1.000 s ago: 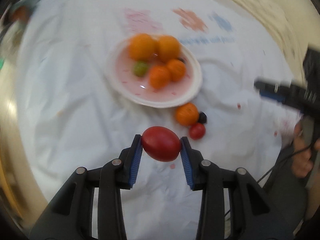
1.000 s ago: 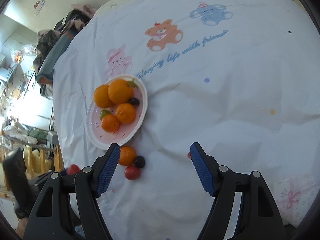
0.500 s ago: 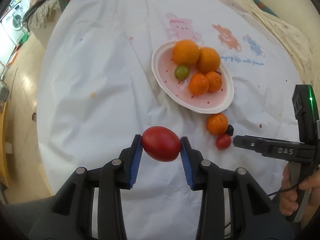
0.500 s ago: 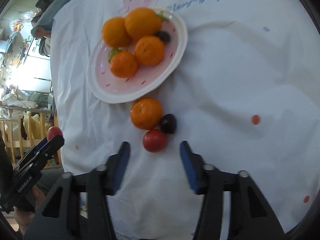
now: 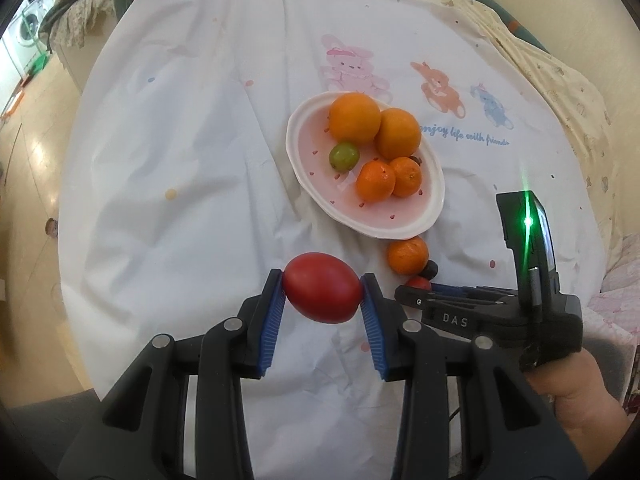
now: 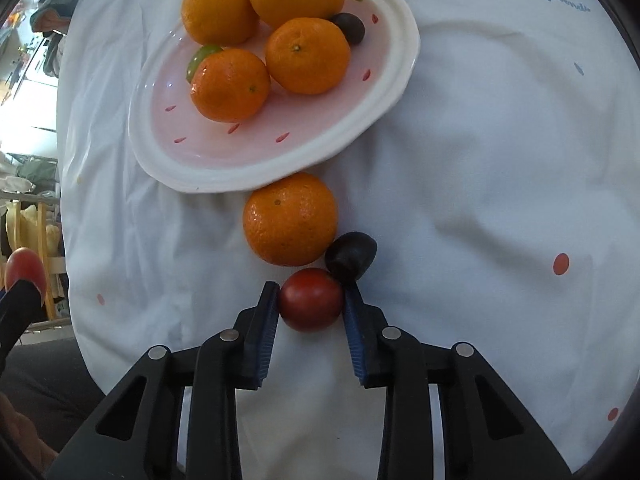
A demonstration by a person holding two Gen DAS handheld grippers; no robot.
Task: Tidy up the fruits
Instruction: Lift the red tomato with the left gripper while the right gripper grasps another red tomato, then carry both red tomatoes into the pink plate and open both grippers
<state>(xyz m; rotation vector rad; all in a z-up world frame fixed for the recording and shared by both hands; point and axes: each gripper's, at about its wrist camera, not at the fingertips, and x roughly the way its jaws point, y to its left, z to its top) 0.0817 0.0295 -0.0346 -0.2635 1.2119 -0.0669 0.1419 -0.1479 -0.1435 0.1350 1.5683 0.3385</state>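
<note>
White cloth printed with pastel bears covers the table [image 5: 168,200], and near its middle sits a pink oval plate [image 6: 256,168] with a white rim, already holding four oranges [image 6: 306,54], a green fruit [image 5: 343,156] and a dark plum [image 6: 349,27] at its far edge — the gathering place, it seems, for the fruit.

The left gripper [image 5: 323,294] hangs above the near part of the cloth, its blue pads clamped on either side of a large red egg-shaped fruit [image 5: 322,287], carried clear of the table, probably bound for the plate.

To the right, the right gripper [image 6: 310,304] points steeply down at three loose fruits lying just outside the plate's near rim: a mandarin [image 6: 290,218], a dark plum [image 6: 351,256] and a small red tomato [image 6: 311,299], all touching. Its jaws have just been closing and now sit against the tomato's two sides, the right pad wedged between tomato and plum. The tomato rests on the cloth, not yet lifted. The squeeze looks narrow because the plum crowds that side — a lift could nudge it rolling.
</note>
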